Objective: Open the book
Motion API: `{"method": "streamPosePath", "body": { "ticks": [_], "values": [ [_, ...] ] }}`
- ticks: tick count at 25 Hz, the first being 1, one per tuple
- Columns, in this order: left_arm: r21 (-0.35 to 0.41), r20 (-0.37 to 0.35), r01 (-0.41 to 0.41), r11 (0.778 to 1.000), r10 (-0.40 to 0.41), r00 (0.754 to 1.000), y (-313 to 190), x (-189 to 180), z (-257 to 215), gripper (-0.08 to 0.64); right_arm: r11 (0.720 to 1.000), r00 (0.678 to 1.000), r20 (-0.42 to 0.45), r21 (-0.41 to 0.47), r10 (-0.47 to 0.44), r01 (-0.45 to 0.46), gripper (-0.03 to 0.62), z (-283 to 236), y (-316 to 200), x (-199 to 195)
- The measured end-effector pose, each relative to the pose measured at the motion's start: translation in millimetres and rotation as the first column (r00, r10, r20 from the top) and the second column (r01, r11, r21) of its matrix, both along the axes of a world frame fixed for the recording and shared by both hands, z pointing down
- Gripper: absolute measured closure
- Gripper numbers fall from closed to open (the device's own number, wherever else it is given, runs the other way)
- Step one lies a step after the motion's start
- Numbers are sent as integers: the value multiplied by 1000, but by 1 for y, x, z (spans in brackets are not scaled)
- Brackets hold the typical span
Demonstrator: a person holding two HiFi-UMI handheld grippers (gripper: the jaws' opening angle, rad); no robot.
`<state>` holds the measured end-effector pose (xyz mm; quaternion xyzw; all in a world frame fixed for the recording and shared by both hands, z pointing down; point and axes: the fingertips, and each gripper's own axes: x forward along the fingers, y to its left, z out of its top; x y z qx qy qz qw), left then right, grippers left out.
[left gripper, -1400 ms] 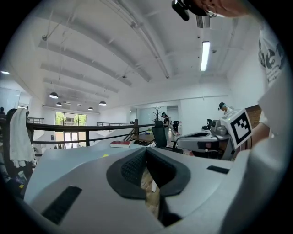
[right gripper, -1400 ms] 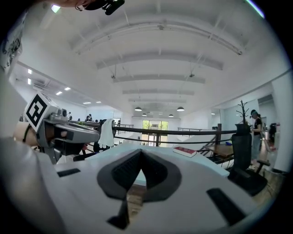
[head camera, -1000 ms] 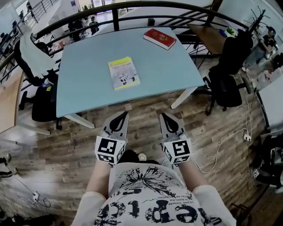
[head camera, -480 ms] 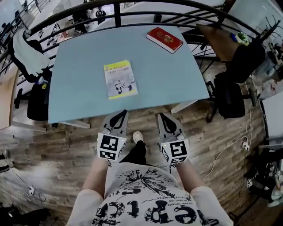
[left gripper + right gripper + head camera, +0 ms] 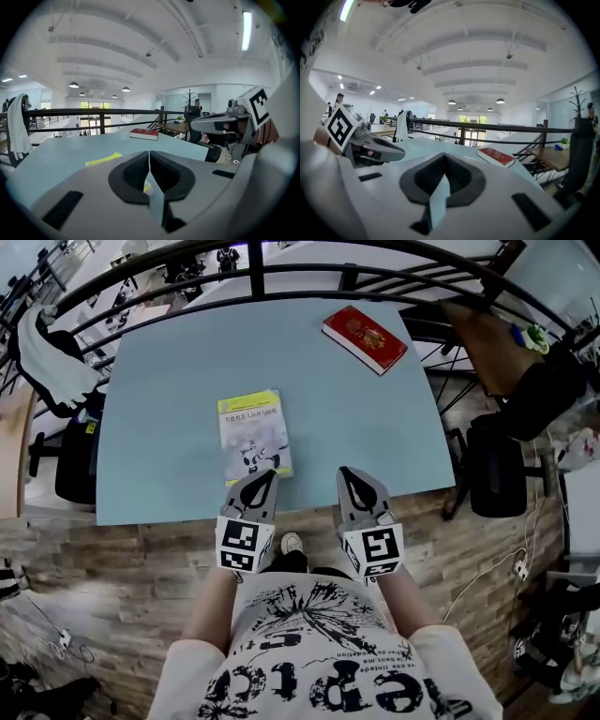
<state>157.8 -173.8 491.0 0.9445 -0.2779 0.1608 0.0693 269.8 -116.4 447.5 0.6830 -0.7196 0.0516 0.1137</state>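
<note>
Railing (image 5: 253, 263) of dark metal tube curves round the far side of a pale blue table (image 5: 159, 381) with a smooth matte top. A black chair (image 5: 70, 460) stands at the table's left, with a white cloth (image 5: 47, 357) draped nearby, and another dark chair (image 5: 497, 470) stands at its right, all on a wood-plank floor (image 5: 122, 559). Nothing lies between the grippers and the books.

Closed and flat, the yellow book (image 5: 253, 435) is a thin paperback lying close to the table's near edge. The red book (image 5: 366, 338) is thicker, with a glossy cover, and lies well apart at the far right corner.

From the head view, the left gripper (image 5: 267, 474) has its tip over the yellow book's near right corner; whether it touches cannot be told. The right gripper (image 5: 349, 472) points over bare tabletop beside it. Both are grey shells with black ribbed pads and a marker cube.

Only the gripper views show the jaws head-on — each pair is pressed together with nothing between. The left gripper view catches the yellow cover edge-on as a slim strip, while the right gripper view shows the red book's white page edges.
</note>
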Motion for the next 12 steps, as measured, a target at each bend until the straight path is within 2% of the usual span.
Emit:
{"method": "streamPosePath", "body": {
  "ticks": [4, 9, 12],
  "values": [
    [-38, 59, -24, 999, 26, 998, -22, 24, 31, 538, 1000, 1000, 5, -4, -12, 12, 581, 3, -34, 22],
    [-60, 142, -50, 997, 58, 988, -22, 32, 67, 531, 999, 999, 6, -9, -38, 38, 581, 7, -53, 23],
    [-98, 171, -31, 995, 47, 984, -26, 38, 90, 452, 998, 998, 1, -22, -61, 61, 581, 10, -62, 29]
  ]
}}
